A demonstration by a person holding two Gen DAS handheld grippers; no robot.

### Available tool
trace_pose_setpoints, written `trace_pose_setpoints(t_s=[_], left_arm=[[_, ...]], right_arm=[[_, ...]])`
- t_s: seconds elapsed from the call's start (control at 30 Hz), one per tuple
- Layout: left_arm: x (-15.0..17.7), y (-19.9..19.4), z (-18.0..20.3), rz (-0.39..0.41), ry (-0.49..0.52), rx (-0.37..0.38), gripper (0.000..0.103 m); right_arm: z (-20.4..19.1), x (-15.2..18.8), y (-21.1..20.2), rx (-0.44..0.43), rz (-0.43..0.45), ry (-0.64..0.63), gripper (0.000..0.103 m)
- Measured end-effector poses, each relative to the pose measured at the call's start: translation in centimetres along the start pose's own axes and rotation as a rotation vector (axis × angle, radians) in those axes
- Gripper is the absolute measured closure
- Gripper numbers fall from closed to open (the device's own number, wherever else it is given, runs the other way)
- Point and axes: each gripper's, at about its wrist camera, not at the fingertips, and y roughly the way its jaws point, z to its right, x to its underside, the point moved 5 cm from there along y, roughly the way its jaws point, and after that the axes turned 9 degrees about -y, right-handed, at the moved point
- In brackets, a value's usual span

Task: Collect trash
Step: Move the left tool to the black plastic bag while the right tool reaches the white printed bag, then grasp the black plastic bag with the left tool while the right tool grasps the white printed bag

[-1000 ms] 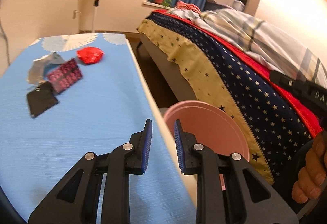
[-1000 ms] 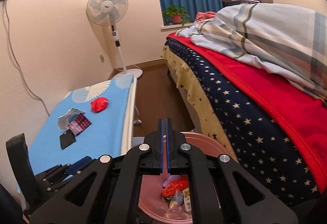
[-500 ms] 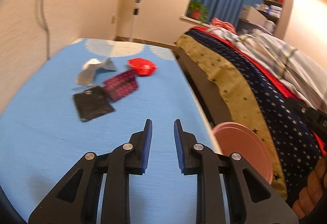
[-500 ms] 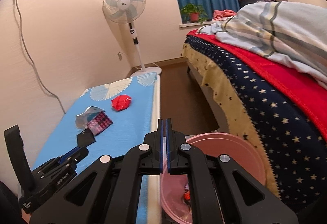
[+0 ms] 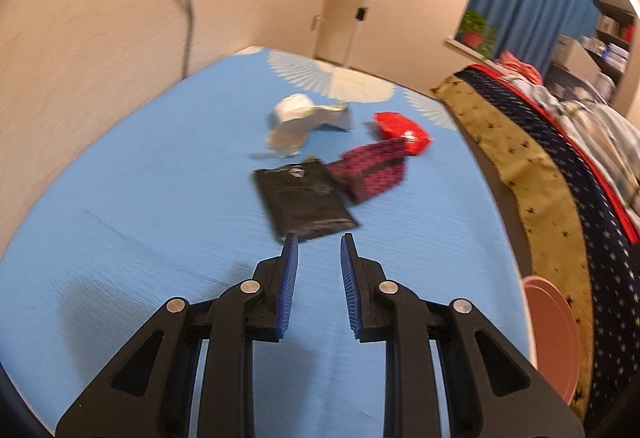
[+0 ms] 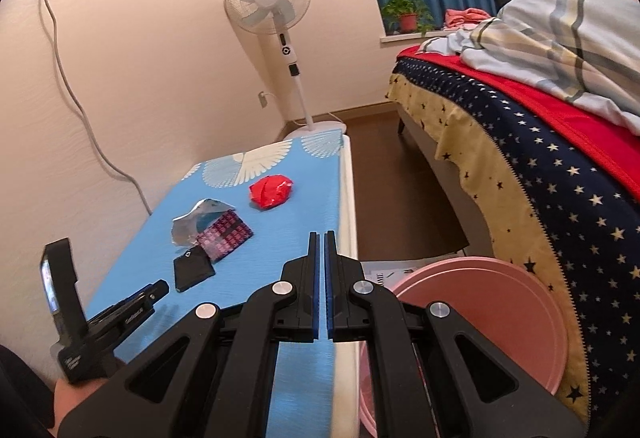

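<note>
flat black packet lined up for the next pick

four pieces of trash are seen on the blue-covered table (image 5: 120, 198): a black packet (image 5: 302, 200) nearest, a magenta patterned wrapper (image 5: 372, 172) touching its far corner, a crumpled silver foil (image 5: 300, 124) behind, and a red crumpled wrapper (image 5: 402, 132) near the bed-side edge. the pink bin (image 6: 480, 318) stands on the floor between table and bed

the black packet is judged light, thin and slick, lying flat on the cloth; its near edge is best pinched or lifted, since a flat top offers nothing to grip. the foil and red wrapper are judged soft and crushable, easily taken at any raised fold

the left gripper (image 5: 318, 250) is held partly open and empty, its tips just short of the black packet. the right gripper (image 6: 321, 238) is closed on nothing, above the table edge beside the bin

compared with a second ago, the left gripper has been swung from the bin toward the trash, which now looms larger
</note>
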Motion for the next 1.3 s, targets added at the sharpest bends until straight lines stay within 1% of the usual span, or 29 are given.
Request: trace_pose_setpoints(t_s=[0.13,0.33,0.57,0.73,0.77,0.8,0.83,0.93,0.97,1.1,1.3], left_arm=[[-0.7,1.8,-1.3,-0.031,-0.052,-0.018,0.081],[-0.9,3.9,-1.7,-0.082,-0.095,-0.006,0.081],[-1.0,5.5,-1.6,-0.119,-0.126,-0.02,0.081],[-1.0,5.7,-1.6,-0.114,-0.126,-0.031,0.081],[-1.0,5.7,-1.6,-0.114,-0.121,-0.033,0.082],[-1.0,5.7,-1.6,-0.114,-0.116,-0.037,0.085],[-1.0,5.8,-1.6,-0.119,-0.111,-0.039,0.095],[-1.1,5.7,-2.0,-0.118,-0.12,-0.043,0.1],[-1.2,5.5,-2.2,-0.109,-0.126,-0.045,0.103],[-1.8,4.4,-2.5,-0.069,-0.13,-0.055,0.103],[-2.4,3.0,-3.3,-0.033,-0.143,-0.072,0.103]], right_arm=[[-0.1,0.1,0.7,-0.017,-0.008,0.002,0.1],[0.0,0.0,1.4,-0.034,-0.015,0.01,0.1],[0.1,0.3,2.1,-0.042,-0.03,0.007,0.1],[-0.2,0.5,2.6,-0.045,-0.043,-0.001,0.1],[-0.3,0.6,2.7,-0.045,-0.047,-0.004,0.1],[-0.4,0.7,2.8,-0.045,-0.049,-0.005,0.1],[-0.5,0.8,2.9,-0.047,-0.053,-0.006,0.1],[-0.7,1.0,3.1,-0.053,-0.061,-0.013,0.1],[-1.0,1.0,3.2,-0.058,-0.065,-0.017,0.1],[-2.0,1.0,3.8,-0.09,-0.079,-0.026,0.1],[-5.9,-0.1,5.2,-0.186,-0.077,-0.058,0.1]])
